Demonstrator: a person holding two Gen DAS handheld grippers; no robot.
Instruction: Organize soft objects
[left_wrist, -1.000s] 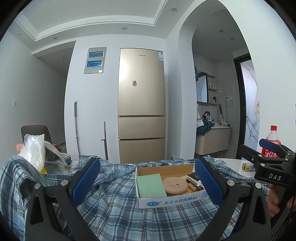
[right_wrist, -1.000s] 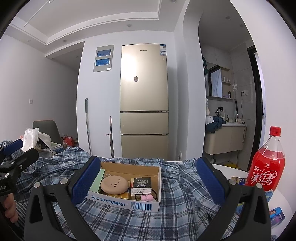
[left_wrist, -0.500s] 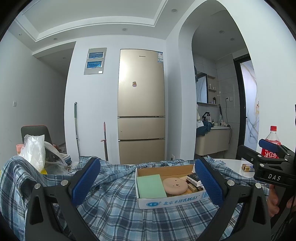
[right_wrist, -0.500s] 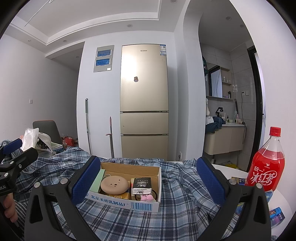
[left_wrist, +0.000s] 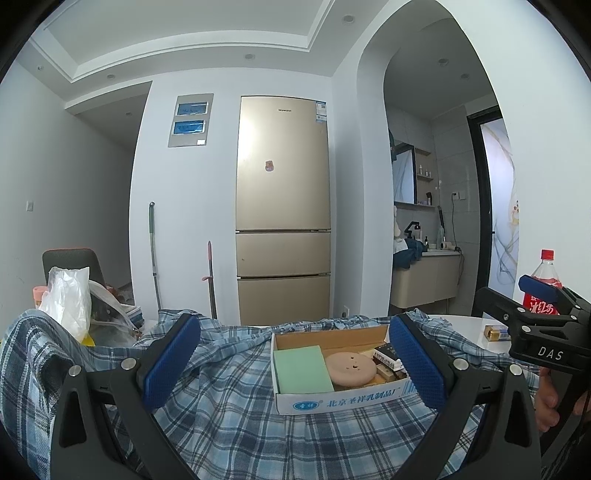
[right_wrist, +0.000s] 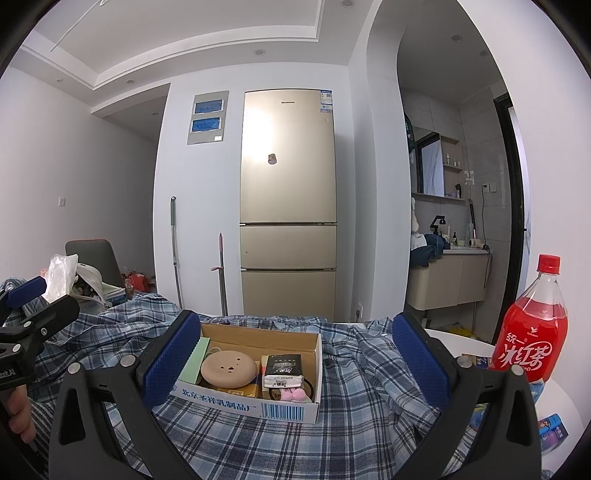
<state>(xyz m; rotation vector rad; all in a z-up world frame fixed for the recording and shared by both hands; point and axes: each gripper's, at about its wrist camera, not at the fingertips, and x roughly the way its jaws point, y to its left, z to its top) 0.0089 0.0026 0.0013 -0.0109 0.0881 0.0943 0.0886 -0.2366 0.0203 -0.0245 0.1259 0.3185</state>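
Nothing has moved since a second ago, both views match. Left claw and right claw both spread wide, holding nothing, hovering over the plaid shirt draped on the surface. Cardboard box sits on the shirt dead ahead of the right claw, between its fingers; right-of-centre for the left claw. Shirt spreads sideways under both claws. Right claw looks better lined up for the box.

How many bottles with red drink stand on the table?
1: a clear plastic bottle of red drink stands upright at the white table's right side, beside the plaid cloth. Others may be hidden.
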